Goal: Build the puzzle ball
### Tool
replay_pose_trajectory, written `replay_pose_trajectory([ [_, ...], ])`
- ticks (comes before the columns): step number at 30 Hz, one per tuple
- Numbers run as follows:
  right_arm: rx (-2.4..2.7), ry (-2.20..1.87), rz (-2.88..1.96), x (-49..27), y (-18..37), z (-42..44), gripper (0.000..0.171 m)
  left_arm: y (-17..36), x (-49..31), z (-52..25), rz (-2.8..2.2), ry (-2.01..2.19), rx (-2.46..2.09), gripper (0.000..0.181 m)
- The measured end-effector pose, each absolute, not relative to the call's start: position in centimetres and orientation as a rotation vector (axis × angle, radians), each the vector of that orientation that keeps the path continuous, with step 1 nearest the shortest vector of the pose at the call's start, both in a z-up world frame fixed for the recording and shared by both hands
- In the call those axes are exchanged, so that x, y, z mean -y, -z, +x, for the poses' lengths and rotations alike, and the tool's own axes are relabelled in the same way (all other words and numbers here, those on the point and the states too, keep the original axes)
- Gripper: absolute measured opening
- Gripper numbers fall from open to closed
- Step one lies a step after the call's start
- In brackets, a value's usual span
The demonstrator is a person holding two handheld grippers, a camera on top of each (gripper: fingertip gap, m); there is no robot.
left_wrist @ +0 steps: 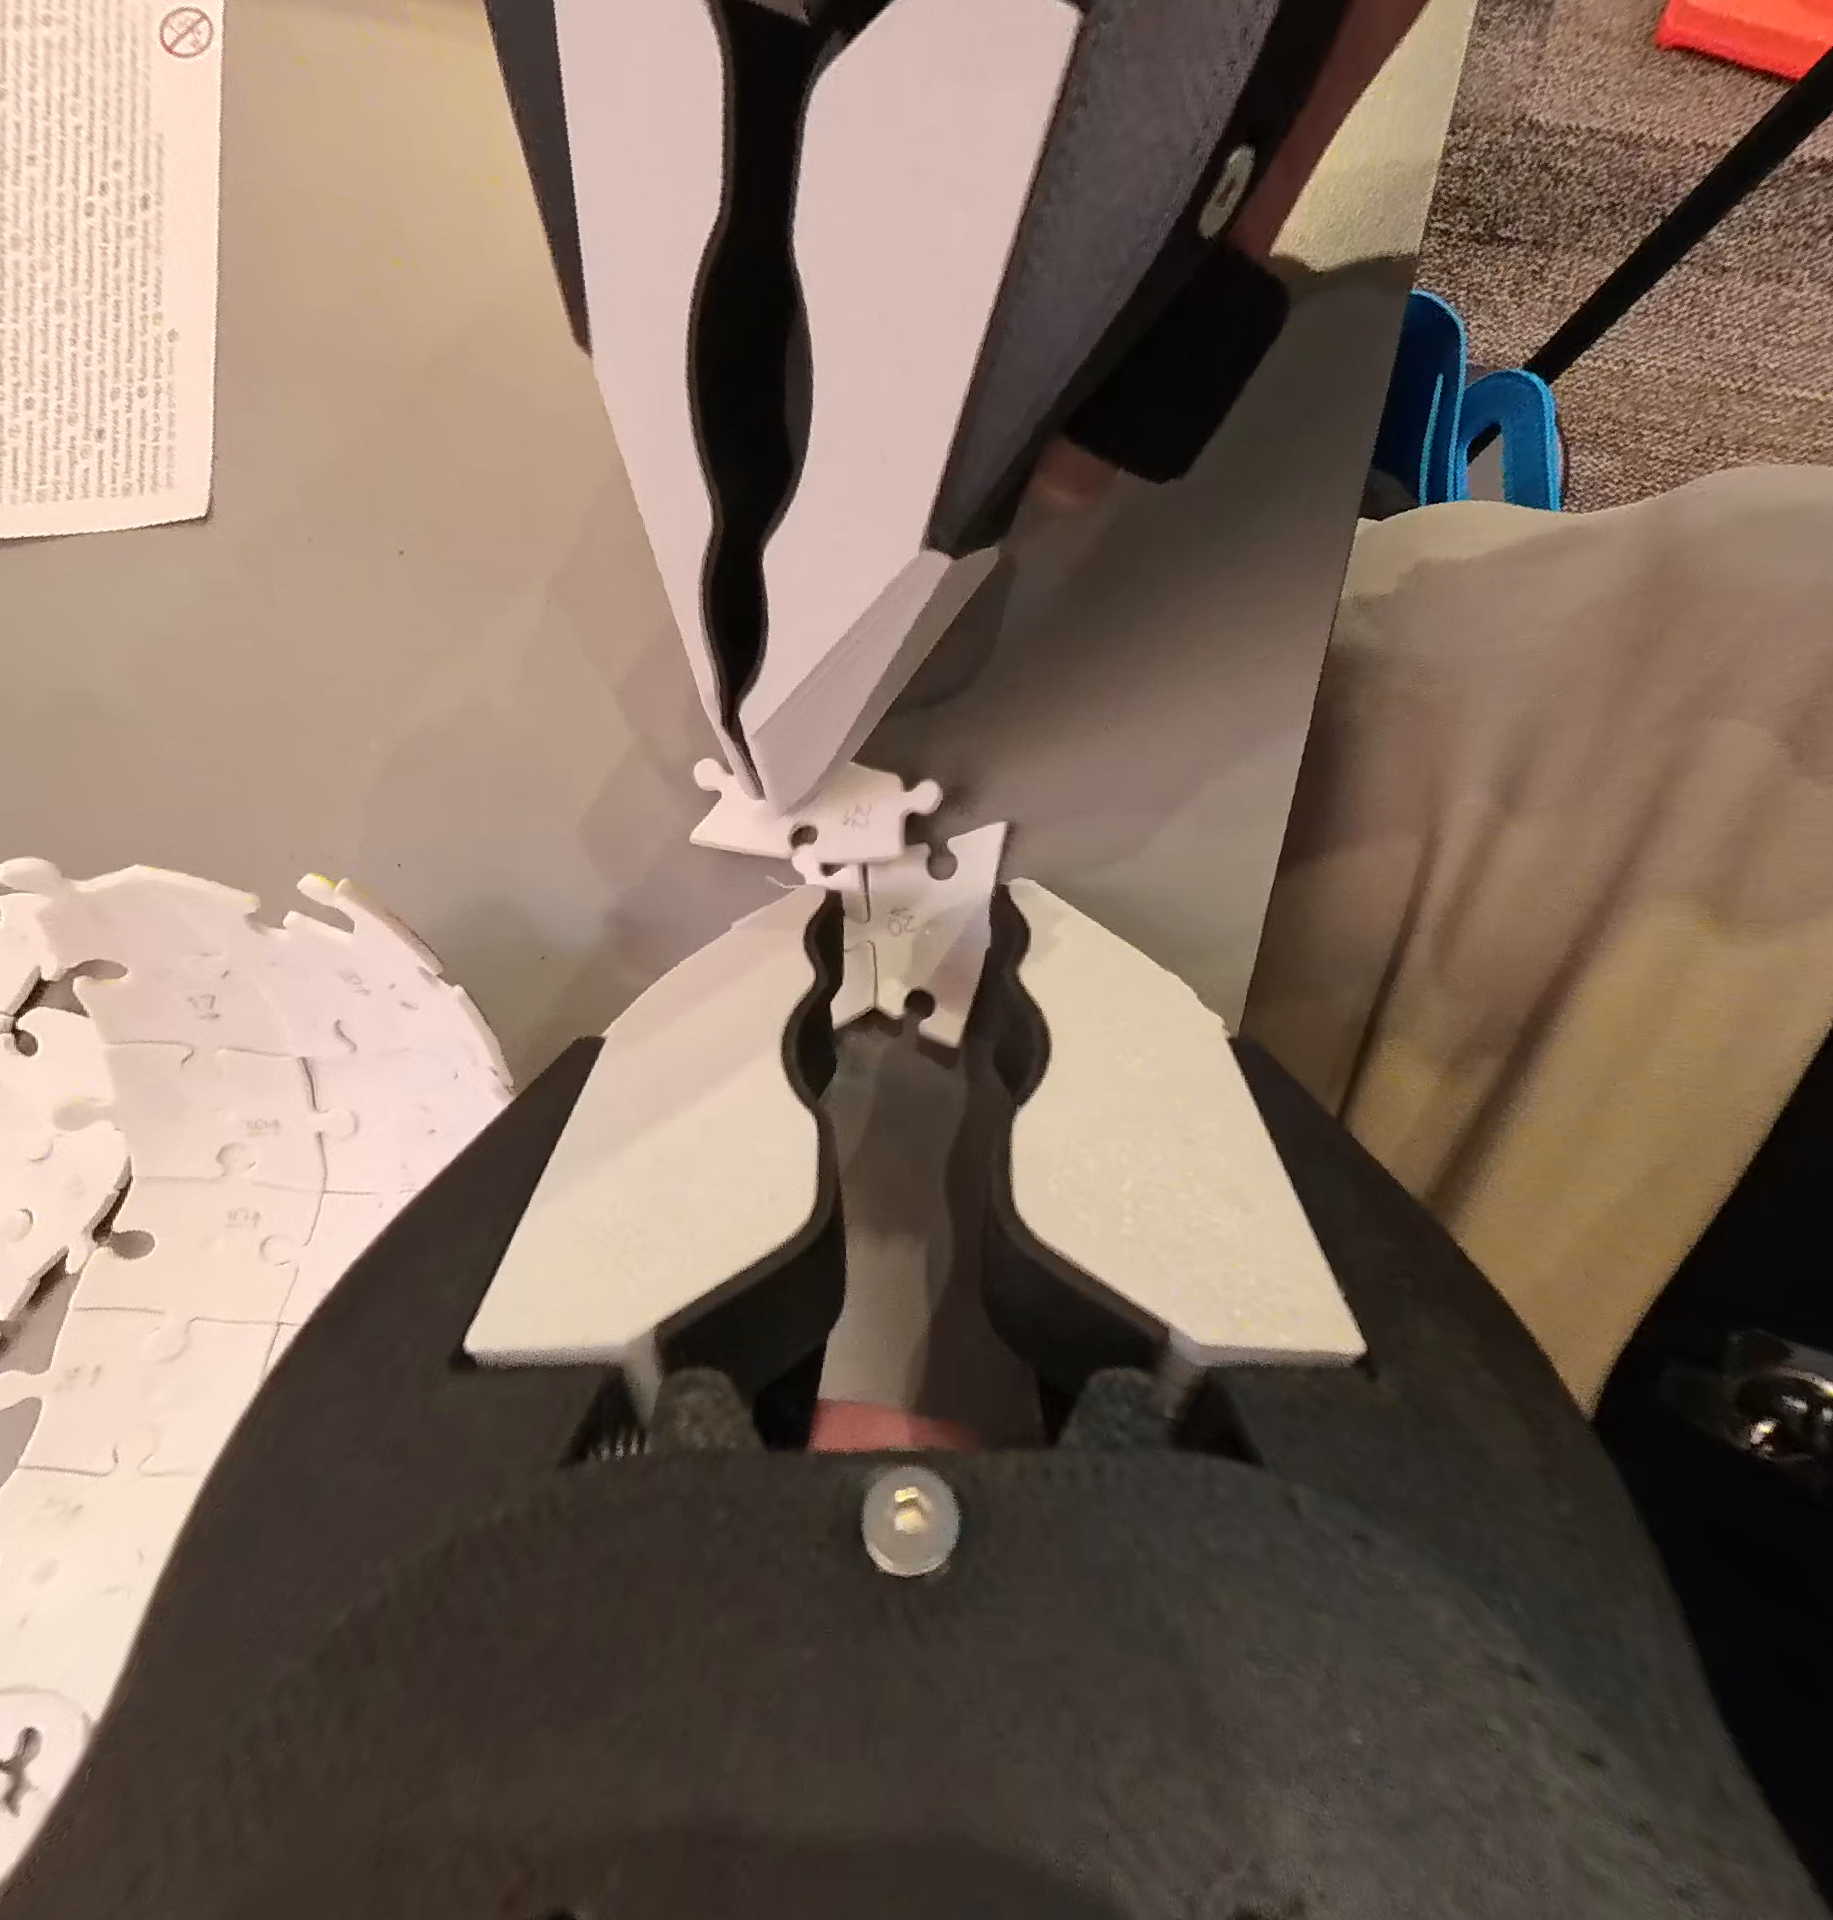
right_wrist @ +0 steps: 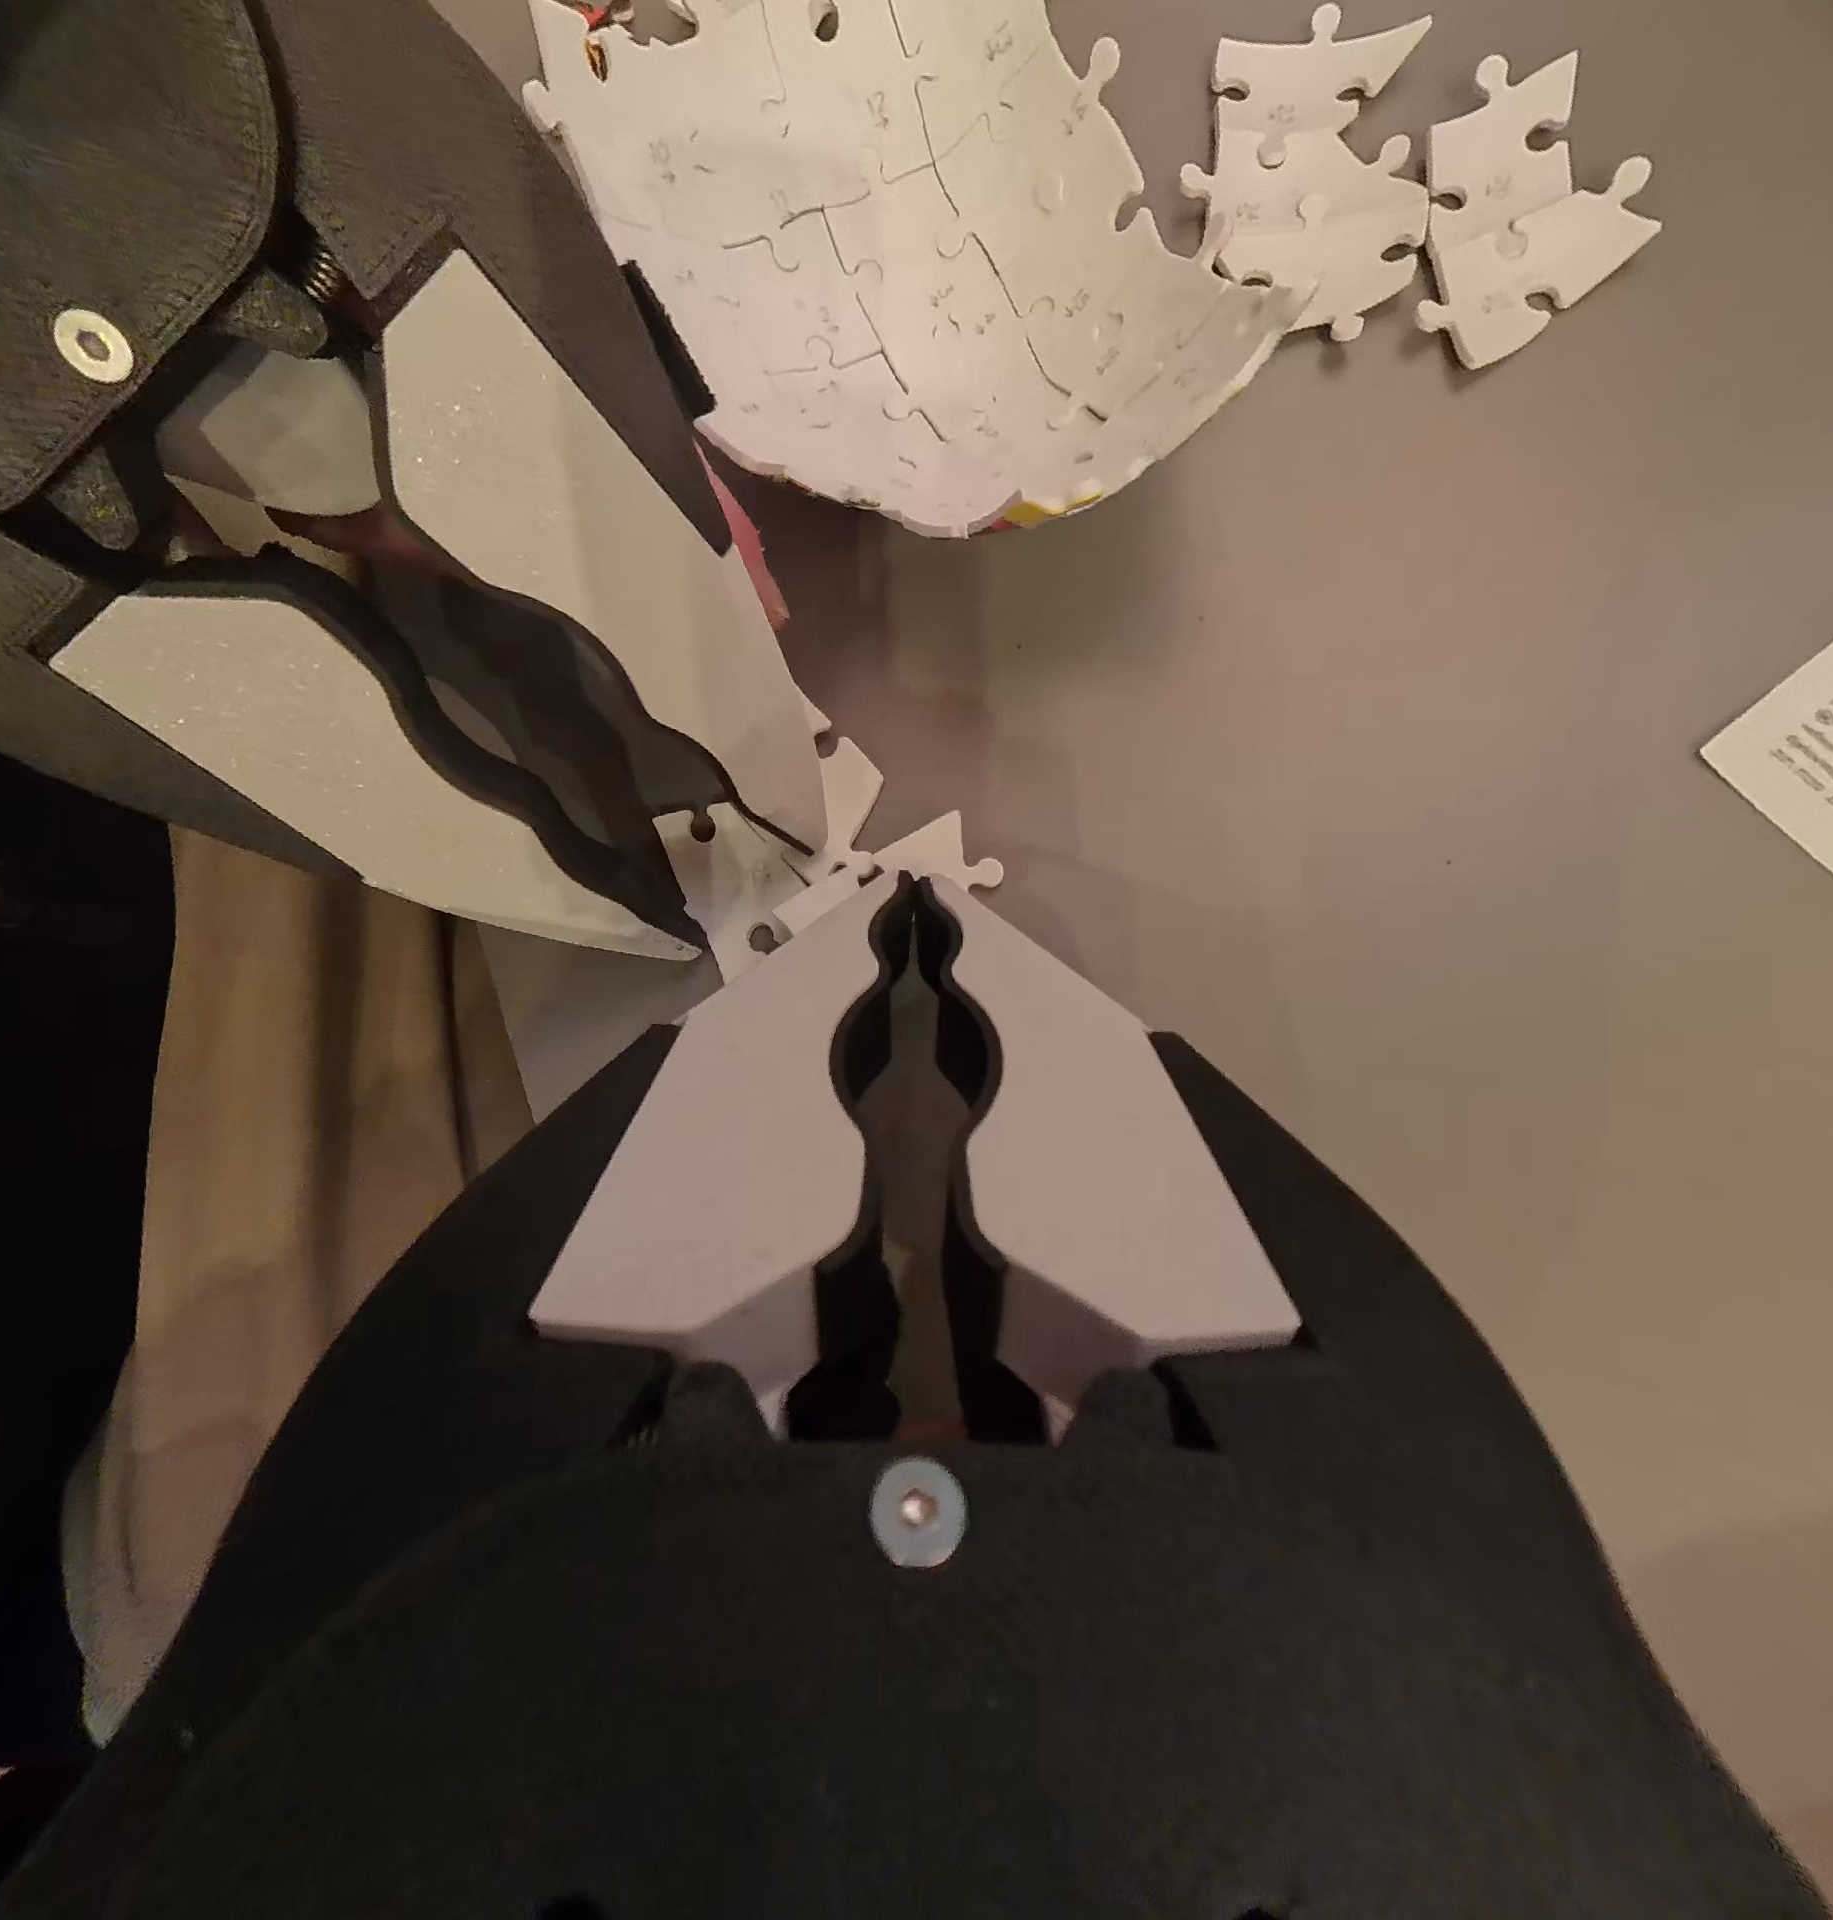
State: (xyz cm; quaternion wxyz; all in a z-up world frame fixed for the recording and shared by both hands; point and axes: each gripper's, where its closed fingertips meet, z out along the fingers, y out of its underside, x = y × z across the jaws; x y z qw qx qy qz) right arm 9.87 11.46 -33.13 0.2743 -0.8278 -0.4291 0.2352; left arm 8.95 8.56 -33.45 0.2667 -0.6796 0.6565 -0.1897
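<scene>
Ball [left_wrist: 216, 1091] only half built: a white curved shell, lying on the table [left_wrist: 372, 623]. Just right of ball, and up off the table by the look of it, left tongs [left_wrist: 917, 935] squeezed tight on one piece [left_wrist: 907, 951]. A bit farther from ball, right tongs [left_wrist: 761, 779] pinched shut on a second piece [left_wrist: 839, 821], pressed knob to hole against the first. No telling yet if clicked in.

Easy to go wrong from here. Pushing at a slant: a bent knob, or no click. Twisting with such a small tip grip: second piece popping out and dropping. Pulling away too soon: both pieces coming apart. Swinging toward ball: a bumped shell, maybe split seams.

Only in left wrist view: first piece sitting deep between the pads, and the overlap at the join. Only in right wrist view: right tongs [right_wrist: 917, 883] closed at the very tips on the second piece [right_wrist: 948, 842], plus spare joined pieces [right_wrist: 1411, 208] on the table just right of ball [right_wrist: 943, 260], waiting.
</scene>
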Motion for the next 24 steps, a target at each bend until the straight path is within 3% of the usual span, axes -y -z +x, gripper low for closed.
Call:
replay_pose_trajectory([
  [24,1.37,-0.58,-2.11,-10.75,33.15,8.91,0.0,33.47,-8.27,8.79,-1.734,0.536,-1.878,0.022],
])
